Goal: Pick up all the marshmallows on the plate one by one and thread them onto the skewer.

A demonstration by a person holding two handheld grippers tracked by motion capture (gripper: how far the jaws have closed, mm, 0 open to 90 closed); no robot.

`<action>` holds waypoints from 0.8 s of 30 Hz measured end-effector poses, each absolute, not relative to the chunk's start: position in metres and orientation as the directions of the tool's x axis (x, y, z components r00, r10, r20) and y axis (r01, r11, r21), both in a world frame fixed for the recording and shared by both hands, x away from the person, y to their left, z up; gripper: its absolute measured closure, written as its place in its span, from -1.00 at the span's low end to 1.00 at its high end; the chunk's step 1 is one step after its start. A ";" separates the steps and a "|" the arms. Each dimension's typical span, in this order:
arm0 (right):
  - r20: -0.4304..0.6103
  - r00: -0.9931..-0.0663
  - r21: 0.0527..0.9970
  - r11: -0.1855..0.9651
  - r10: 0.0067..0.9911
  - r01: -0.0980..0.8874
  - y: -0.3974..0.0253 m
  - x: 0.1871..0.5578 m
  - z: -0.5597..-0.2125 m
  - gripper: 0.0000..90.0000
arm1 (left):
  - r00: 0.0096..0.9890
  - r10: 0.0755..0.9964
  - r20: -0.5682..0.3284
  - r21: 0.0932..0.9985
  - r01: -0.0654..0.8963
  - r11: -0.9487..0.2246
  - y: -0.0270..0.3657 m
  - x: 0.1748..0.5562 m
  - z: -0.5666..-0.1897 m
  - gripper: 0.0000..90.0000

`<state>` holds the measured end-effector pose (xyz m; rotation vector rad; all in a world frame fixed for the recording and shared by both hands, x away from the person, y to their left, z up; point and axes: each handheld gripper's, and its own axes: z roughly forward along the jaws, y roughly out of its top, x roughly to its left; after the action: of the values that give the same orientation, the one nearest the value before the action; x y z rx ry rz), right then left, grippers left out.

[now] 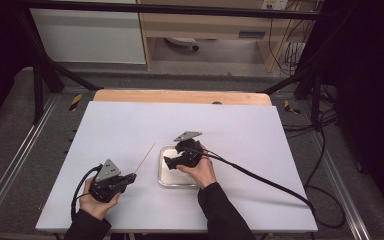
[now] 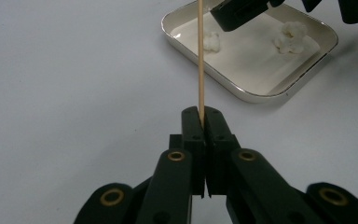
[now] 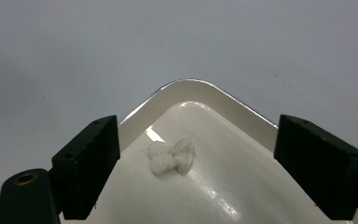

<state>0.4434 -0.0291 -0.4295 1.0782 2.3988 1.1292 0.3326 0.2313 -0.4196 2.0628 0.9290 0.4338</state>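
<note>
A thin wooden skewer (image 2: 199, 56) sticks out ahead of my left gripper (image 2: 200, 114), which is shut on its near end. In the high view the skewer (image 1: 145, 158) slants up and to the right from that gripper (image 1: 129, 177) at the table's front left. A shallow white tray (image 1: 161, 176) lies just right of it and holds two fluffy white pieces (image 2: 210, 41) (image 2: 291, 36). My right gripper (image 1: 168, 161) hovers over the tray, open. Its jaws stand wide on either side of one white piece (image 3: 172, 156), near a rounded corner of the tray (image 3: 191, 86).
The white table sheet (image 1: 130, 125) spreads wide around the tray. A wooden strip (image 1: 180, 96) runs along its far edge. The right gripper's cable (image 1: 260, 177) trails off the front right. Black frame bars and floor cables surround the table.
</note>
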 end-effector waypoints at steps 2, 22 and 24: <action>0.052 -0.693 0.748 0.431 0.719 0.504 -0.026 0.445 -0.432 -0.60 | 0.669 0.743 -0.019 0.793 0.463 -0.397 0.231 0.333 -0.420 0.97; 0.008 -0.741 0.718 0.512 0.672 0.472 -0.017 0.448 -0.449 0.14 | 0.671 0.741 -0.021 0.792 0.463 -0.398 0.231 0.333 -0.420 0.97; 0.001 -0.742 0.718 0.516 0.670 0.467 -0.017 0.447 -0.449 0.21 | 0.672 0.741 -0.021 0.792 0.463 -0.398 0.231 0.333 -0.420 0.97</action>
<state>0.4472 -0.0168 -0.4485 0.9557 2.4833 1.0516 0.3329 0.2310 -0.4203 2.0634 0.9271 0.4296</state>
